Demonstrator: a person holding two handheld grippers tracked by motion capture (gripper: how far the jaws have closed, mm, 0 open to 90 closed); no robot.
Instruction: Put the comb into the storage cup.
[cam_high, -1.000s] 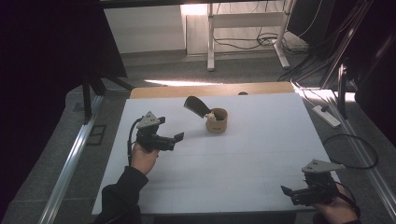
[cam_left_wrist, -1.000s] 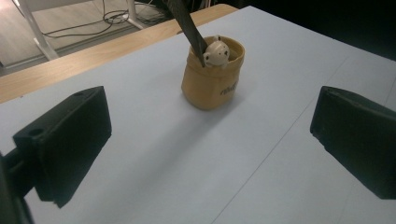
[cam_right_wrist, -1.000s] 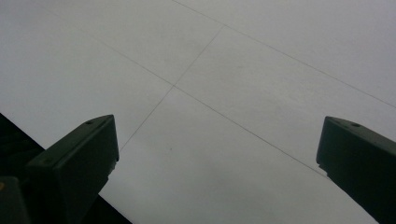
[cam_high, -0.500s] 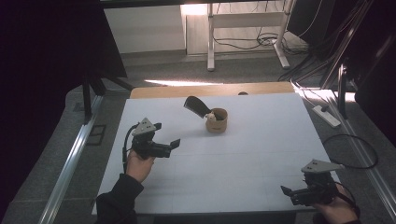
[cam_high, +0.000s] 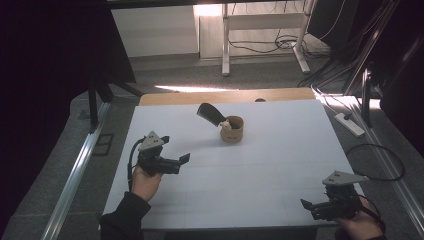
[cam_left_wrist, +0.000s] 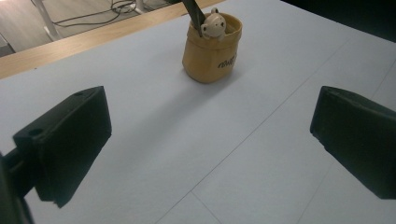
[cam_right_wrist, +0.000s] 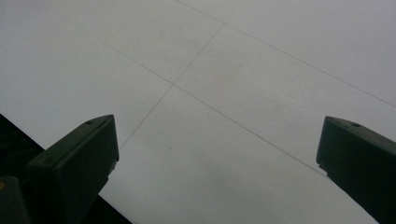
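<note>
Right, the tan pouch (cam_high: 232, 130) stands upright at the table's (cam_high: 280, 170) far middle, a small figure and a dark flat piece inside. Left tool (cam_high: 181, 161) hovers wide open, empty, well apart; right tool (cam_high: 306, 206) near-right, gaping, empty.

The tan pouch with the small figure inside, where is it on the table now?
In the high view, the tan pouch stands toward the far middle of the white table, ahead and right of the open left gripper.
</note>
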